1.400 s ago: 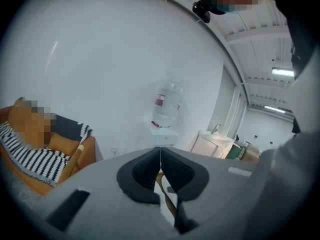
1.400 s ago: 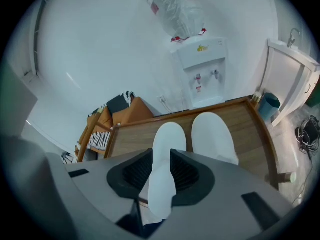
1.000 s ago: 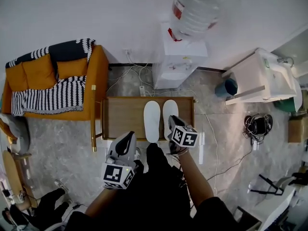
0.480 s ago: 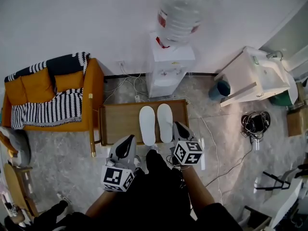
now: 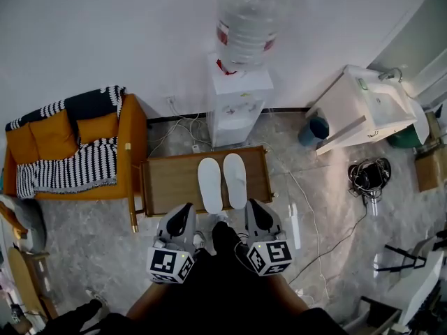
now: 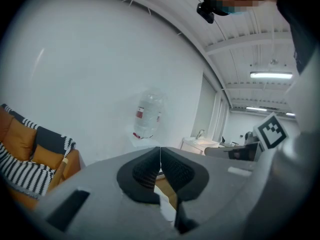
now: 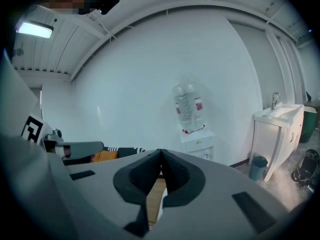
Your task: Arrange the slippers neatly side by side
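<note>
Two white slippers, the left slipper [image 5: 209,185] and the right slipper [image 5: 235,180], lie side by side, touching, on a low wooden table [image 5: 167,182]. Both grippers hover nearer to me than the table. My left gripper [image 5: 184,209] is shut with nothing in it, and in its own view the left gripper [image 6: 160,160] shows its pads meeting. My right gripper [image 5: 253,207] has just been closing and is now shut and empty; the right gripper [image 7: 161,163] shows its pads pressed together in its own view. A sliver of white slipper [image 7: 161,204] shows below them.
A white water dispenser [image 5: 236,100] with a big bottle stands behind the table. An orange sofa [image 5: 70,152] with a striped throw is at the left. A white sink cabinet [image 5: 368,107], a blue bin [image 5: 316,128] and floor cables [image 5: 369,179] lie at the right.
My right gripper has drawn back from the right slipper toward me and risen. The left gripper shifted slightly. The slippers stay together on the table.
</note>
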`<state>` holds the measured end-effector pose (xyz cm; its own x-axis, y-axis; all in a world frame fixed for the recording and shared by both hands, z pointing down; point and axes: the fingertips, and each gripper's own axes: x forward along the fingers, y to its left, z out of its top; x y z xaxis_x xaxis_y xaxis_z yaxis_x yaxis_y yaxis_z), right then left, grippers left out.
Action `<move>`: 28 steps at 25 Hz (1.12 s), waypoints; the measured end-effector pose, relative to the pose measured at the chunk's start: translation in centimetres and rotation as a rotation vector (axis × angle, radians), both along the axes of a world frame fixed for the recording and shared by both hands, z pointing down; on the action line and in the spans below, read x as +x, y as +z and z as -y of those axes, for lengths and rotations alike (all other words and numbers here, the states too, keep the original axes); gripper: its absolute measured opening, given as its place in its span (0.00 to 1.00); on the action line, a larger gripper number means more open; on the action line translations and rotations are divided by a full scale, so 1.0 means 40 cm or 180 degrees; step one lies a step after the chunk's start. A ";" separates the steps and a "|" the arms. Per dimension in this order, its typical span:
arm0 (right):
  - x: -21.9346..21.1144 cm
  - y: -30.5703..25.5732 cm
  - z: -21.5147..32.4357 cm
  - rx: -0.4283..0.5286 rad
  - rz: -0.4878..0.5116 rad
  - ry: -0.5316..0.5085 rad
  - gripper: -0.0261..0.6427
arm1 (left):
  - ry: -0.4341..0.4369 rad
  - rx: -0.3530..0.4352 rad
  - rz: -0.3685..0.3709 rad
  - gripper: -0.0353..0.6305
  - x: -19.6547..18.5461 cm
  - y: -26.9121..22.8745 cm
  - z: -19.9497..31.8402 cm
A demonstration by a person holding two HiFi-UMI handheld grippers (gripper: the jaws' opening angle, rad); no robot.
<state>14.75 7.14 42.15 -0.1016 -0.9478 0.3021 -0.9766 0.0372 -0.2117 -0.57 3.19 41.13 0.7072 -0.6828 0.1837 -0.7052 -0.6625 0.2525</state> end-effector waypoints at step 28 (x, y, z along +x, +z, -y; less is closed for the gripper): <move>-0.057 0.029 -0.033 -0.0089 0.0044 -0.0093 0.06 | 0.0095 -0.0028 0.0017 0.08 0.018 0.015 0.004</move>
